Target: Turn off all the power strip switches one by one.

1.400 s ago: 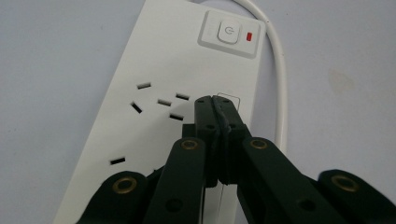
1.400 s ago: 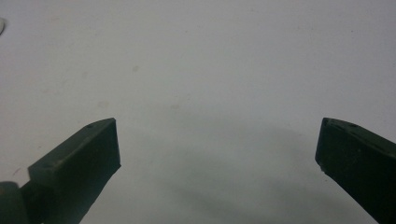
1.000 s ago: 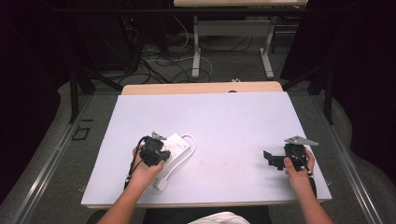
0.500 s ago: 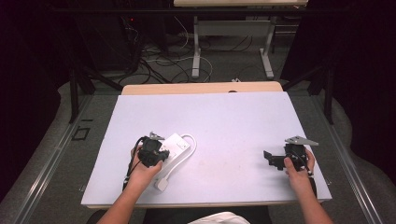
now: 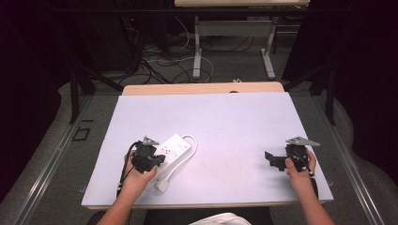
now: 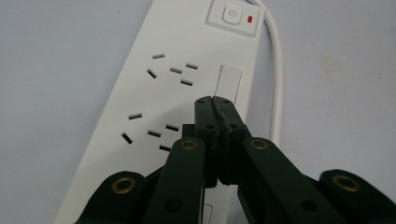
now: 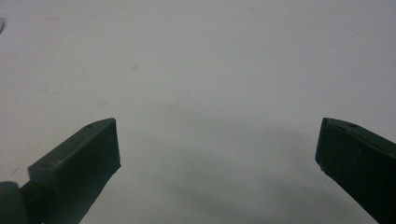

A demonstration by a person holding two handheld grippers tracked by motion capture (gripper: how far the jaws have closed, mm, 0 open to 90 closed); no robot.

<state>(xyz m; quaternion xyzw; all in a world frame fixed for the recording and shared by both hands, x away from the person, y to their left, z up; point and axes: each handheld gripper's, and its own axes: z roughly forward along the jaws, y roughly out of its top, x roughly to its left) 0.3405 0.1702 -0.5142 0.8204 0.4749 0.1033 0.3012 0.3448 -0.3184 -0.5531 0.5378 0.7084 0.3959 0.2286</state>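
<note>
Left tool has its jaws pressed together right over the white power strip, sitting around 7 o'clock on the surface. Right tool is spread wide over at 4 o'clock.

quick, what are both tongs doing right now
Left tongs: closed, empty, tips over the white power strip.
Right tongs: open, empty, above the bare table.

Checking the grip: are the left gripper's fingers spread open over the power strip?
No, the left gripper has its fingers pressed together above the power strip.
</note>
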